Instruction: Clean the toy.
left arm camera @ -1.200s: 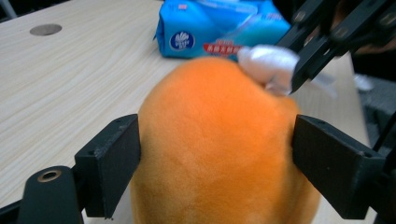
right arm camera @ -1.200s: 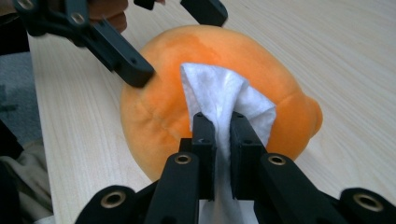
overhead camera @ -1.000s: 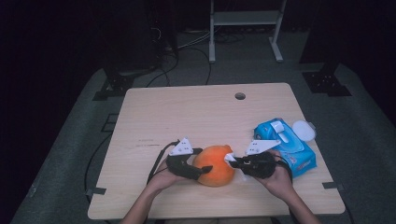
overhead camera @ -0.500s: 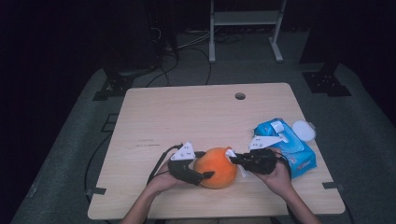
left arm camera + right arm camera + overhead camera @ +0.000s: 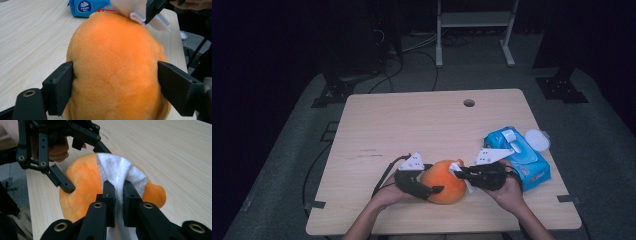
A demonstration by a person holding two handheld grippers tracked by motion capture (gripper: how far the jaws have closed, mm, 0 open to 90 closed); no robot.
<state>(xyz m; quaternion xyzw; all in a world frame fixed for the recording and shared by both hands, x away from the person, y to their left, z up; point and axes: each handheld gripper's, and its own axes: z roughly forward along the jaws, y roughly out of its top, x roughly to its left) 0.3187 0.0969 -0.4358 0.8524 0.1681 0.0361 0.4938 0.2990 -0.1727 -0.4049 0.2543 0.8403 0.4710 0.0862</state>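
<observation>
On the wooden table [image 5: 412, 125], the left gripper [image 5: 428, 189] sits just left of the orange plush toy [image 5: 443, 181], its jaws astride the toy's body; they have just been opening, though in the left gripper view both pads [image 5: 60, 87] look to be touching the fur on either side. The toy lies near the table's front edge, between the two grippers. Just right of the toy, the right gripper [image 5: 462, 172] has its jaws pinched tight on a white wipe [image 5: 117, 173] draped over the toy's top, and farther right of the toy lies a blue wipes pack [image 5: 522, 152], with a white round lid [image 5: 537, 138] beside it.
</observation>
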